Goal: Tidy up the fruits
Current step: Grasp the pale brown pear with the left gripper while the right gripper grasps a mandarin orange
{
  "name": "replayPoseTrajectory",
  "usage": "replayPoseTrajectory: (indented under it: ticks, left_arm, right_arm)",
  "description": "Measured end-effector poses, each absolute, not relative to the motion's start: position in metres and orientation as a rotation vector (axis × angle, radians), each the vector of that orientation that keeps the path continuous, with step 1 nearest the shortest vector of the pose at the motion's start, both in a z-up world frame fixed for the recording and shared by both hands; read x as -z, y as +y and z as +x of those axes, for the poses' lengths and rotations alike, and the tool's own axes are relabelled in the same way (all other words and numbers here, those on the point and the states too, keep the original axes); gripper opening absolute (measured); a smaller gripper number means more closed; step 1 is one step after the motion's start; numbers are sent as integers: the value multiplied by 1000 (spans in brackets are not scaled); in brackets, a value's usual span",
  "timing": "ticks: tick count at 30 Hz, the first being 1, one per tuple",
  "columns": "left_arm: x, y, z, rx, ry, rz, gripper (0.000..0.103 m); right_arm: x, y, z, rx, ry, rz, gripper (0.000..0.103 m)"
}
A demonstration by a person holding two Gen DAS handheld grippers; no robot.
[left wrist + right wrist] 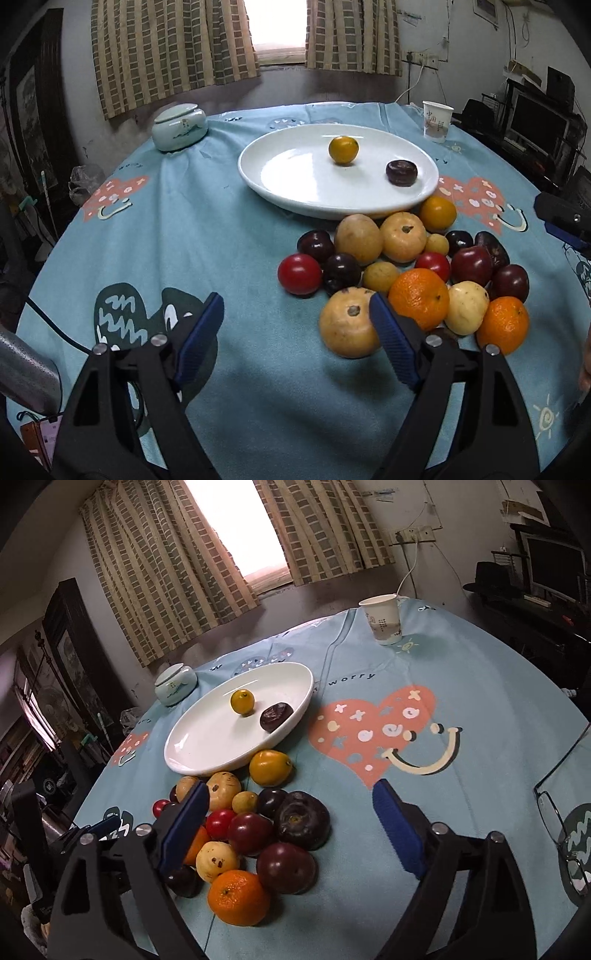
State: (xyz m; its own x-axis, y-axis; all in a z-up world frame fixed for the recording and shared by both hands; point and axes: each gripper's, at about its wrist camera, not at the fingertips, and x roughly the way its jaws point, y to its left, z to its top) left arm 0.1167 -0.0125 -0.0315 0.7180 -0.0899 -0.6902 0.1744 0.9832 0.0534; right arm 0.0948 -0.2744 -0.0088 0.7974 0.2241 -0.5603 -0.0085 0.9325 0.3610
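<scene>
Table: round, draped in a light blue cloth point(229, 236) printed with pink hearts and smiley mouths.
Plate: a white oval plate point(280, 177) sits toward the far side of the table, with 2 fruits in it.
On the plate: 1 small yellow-orange fruit point(344, 149) and 1 dark purple fruit point(401, 172), apart from each other.
Fruit pile: the heap of loose fruit point(402, 273) lies on the cloth just in front of the plate; a yellow-orange one point(270, 767) rests against the plate's near rim.
Pile contents: dark plums, small red fruits, pale yellow guava-like fruits and 2 bright oranges point(238, 897), all touching in a cluster.
Left gripper point(296, 308): jaws spread wide and holding nothing, over bare cloth at the pile's left edge; its right finger stands in front of a big yellow fruit point(343, 325).
Right gripper point(291, 794): jaws also spread wide and empty, hovering over the pile's near right side with dark plums point(303, 819) showing between the fingers.
Jar: a pale green lidded ceramic jar point(180, 127) at the far left of the table.
Cup: a white paper cup point(382, 618) at the far right.
Glasses: a pair of spectacles point(554, 808) lies on the cloth at the right edge.
</scene>
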Motion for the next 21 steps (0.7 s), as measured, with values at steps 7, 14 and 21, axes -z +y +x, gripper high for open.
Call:
replayPoseTrajectory:
  ticks: [7,14,21]
  left_arm:
    - [32,-15,120,188,765,106,89]
    - [43,-16,125,202,824,102,95]
    - [37,11,120,131,808,69,100]
  right_arm:
    - [11,-275,98,-138,642,356,91]
    - [11,-278,98,-135,646,362,91]
    - [14,-282,98,-125,653,371,91]
